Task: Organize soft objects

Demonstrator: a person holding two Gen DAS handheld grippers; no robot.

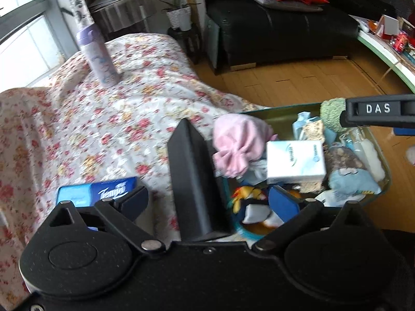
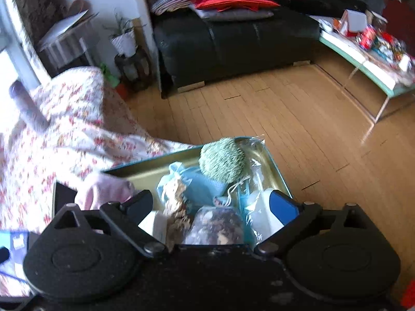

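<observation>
On the floral-print bedspread [image 1: 109, 119] at the left lay a blue tissue pack [image 1: 98, 191], apparently not yet sorted. The left gripper [image 1: 215, 197] was spread wide, pinching nothing. To the right, the shallow green metal tin [image 2: 145, 171] held the gathered soft things, a pink cloth bundle [image 1: 238, 145] and a green knitted ball [image 2: 223, 160] among them. The right gripper [image 2: 215, 207] hung over it, likewise spread and empty.

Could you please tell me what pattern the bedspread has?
The bedspread is white with red and yellow flowers, clearest in the left wrist view.
</observation>
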